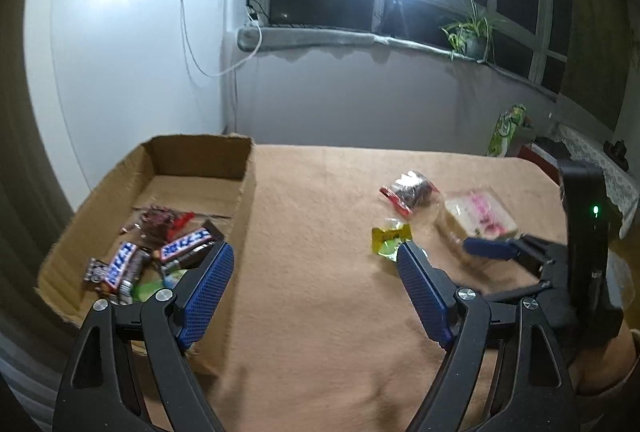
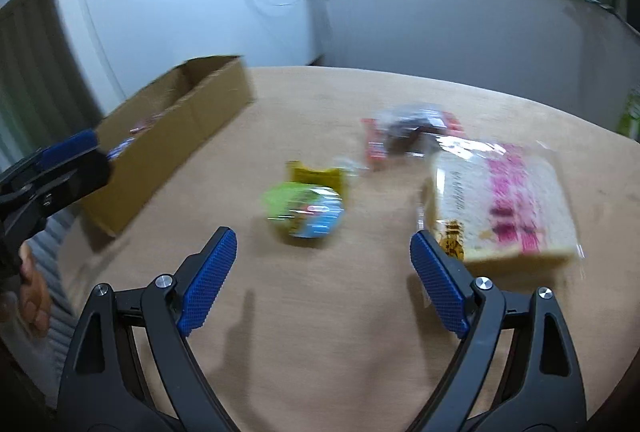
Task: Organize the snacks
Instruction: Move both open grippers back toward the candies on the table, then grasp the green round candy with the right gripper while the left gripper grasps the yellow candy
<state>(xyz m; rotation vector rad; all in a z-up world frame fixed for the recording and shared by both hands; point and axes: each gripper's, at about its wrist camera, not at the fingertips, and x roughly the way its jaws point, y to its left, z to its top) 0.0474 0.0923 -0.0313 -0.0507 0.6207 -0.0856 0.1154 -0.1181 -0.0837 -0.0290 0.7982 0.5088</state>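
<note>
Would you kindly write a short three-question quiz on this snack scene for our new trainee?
1. True or false: the box already holds snacks.
2. How many packets lie loose on the cloth: A two, B three, C five?
3. Fill in: both tongs are ___.

Key: 1 true, chocolate bars lie inside. 2 B: bread pack, green packet, red packet. 3 open: left tongs and right tongs hold nothing.

Motion blur smears the bread pack (image 2: 504,200) and green snack (image 2: 306,208) labels unreadable.
</note>
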